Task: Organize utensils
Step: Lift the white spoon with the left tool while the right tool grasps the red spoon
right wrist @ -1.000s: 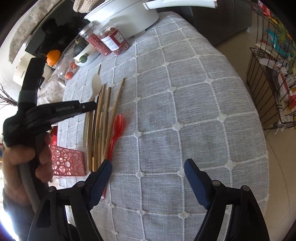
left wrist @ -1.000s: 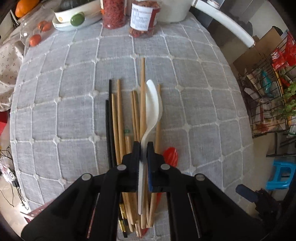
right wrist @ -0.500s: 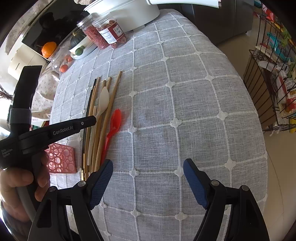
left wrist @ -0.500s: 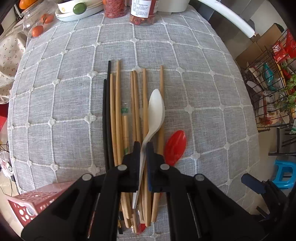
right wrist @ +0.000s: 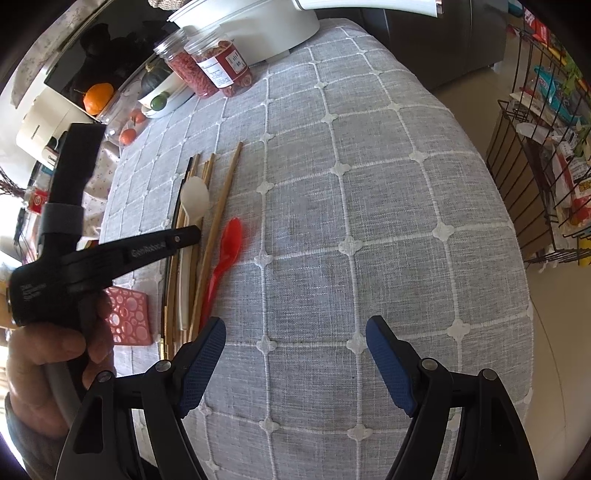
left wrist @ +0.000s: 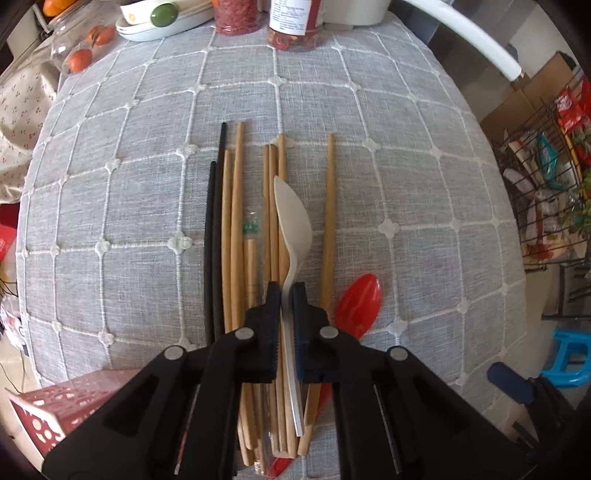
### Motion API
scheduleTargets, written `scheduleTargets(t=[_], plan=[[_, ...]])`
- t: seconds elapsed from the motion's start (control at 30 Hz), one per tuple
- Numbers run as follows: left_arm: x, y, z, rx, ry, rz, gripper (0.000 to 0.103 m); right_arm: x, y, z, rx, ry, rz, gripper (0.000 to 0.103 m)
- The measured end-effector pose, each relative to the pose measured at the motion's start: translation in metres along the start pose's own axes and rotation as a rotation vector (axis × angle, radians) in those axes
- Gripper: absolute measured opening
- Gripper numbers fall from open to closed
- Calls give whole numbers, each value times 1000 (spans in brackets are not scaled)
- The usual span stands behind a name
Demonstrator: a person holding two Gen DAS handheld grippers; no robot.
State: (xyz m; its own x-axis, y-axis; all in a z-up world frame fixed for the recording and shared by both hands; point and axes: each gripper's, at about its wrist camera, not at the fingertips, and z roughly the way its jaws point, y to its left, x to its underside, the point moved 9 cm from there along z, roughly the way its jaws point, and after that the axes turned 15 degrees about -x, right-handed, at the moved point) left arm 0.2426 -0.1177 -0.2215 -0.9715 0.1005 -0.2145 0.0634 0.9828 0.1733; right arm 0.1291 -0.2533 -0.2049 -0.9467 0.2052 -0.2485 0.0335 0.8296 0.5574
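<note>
Between the fingers of my left gripper (left wrist: pixel 286 291) I note the handle of the white spoon (left wrist: pixel 293 221), clamped tight with the jaws closed on it; its bowl points away from the camera, turned partly on edge, and its handle end runs back beneath the gripper. From the right wrist view the same spoon shows its bowl face-up over the pile, so whether it is lifted clear of the sticks I cannot tell. Directly under and beside the spoon lies a row of wooden chopsticks (left wrist: pixel 236 221), roughly parallel, running away from me on the desk (left wrist: pixel 406 166), which wears a grey quilted cloth; two black chopsticks (left wrist: pixel 212 240) lie along the left edge of that row; one wooden stick (left wrist: pixel 328 221) lies apart on the right. Just right of that stick rests a red spoon (left wrist: pixel 360 302), bowl forward, handle passing under the gripper. At lower left a red perforated holder (left wrist: pixel 48 410) sits at the desk's near edge. My right gripper (right wrist: pixel 295 354) hangs over bare cloth with its blue pads (right wrist: pixel 388 365) spread wide, holding nothing, to the right of the utensil row. At the far end of the desk stand two clear jars (right wrist: pixel 207 70) of red contents, a white dish (left wrist: pixel 159 24) and a white appliance (right wrist: pixel 258 26).
</note>
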Motion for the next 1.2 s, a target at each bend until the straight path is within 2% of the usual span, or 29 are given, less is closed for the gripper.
scheduleTargets(t=[0.13,0.23,0.37,0.43,0.53,0.63,0.8,0.87,0.97,1.07,1.17,1.2], plan=[[-2,8,-14,20,-50,-39,7,-1,2,1,-6,-2,-3,69],[1,16,-40,52,-136,-56,7,-1,7,5,-28,6,-15,55],[18,39,-87,108,-251,-102,7,-1,13,21,-100,52,20,36],[27,56,-111,134,-312,-137,7,-3,19,34,-126,85,35,31],[36,88,-136,176,-394,-178,7,-10,29,52,-144,114,41,29],[43,123,-147,129,-483,-224,7,-19,33,72,-162,137,70,29],[46,155,-141,82,-526,-268,7,-34,41,87,-156,117,91,25],[47,160,-134,68,-529,-273,7,-33,47,89,-81,113,29,20],[49,164,-128,73,-522,-283,7,-28,58,92,-11,114,-50,19],[51,166,-129,75,-537,-288,7,-23,64,94,8,110,-83,14],[53,169,-127,83,-532,-300,7,-22,69,93,-27,107,-75,4],[54,169,-125,87,-525,-303,7,-24,71,89,-32,96,-83,3]])
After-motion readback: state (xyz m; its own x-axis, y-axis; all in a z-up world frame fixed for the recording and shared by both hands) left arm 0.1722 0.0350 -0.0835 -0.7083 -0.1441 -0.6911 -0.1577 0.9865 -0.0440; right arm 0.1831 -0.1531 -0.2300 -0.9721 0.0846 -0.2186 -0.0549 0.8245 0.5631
